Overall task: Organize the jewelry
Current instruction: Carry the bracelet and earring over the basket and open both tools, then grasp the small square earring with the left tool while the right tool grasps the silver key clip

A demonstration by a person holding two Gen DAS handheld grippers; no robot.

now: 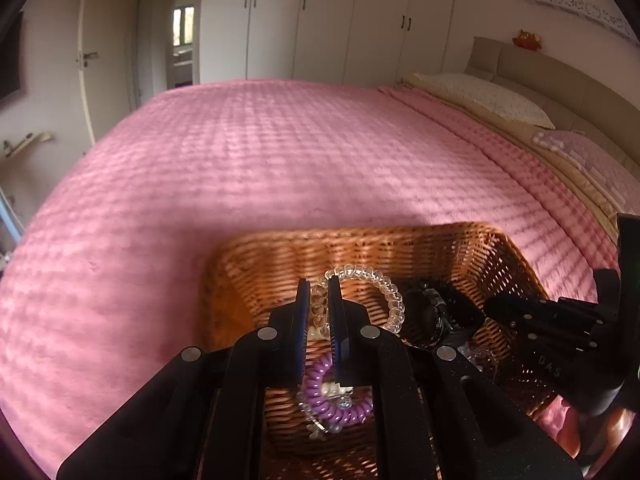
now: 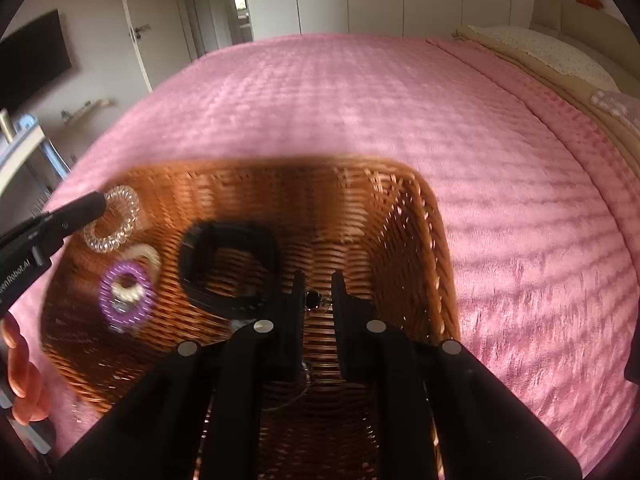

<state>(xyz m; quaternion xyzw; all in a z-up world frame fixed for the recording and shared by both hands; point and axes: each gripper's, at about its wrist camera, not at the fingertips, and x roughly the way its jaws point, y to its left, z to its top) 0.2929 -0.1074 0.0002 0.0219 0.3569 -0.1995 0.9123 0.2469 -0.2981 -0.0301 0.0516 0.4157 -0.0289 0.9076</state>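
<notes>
A clear coil bracelet (image 1: 376,280) is pinched in the left tool (image 1: 320,300) above a wicker basket (image 1: 256,264) on the pink bed (image 1: 240,160). The right tool (image 2: 316,292) grips a small dark-beaded piece (image 2: 314,300) over the basket's right end.

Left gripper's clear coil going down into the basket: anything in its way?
Nothing visible does. The left gripper pinches the clear coil above the open basket. The purple coil and black watch lie on the basket floor off to the side, so it may land beside them.
</notes>
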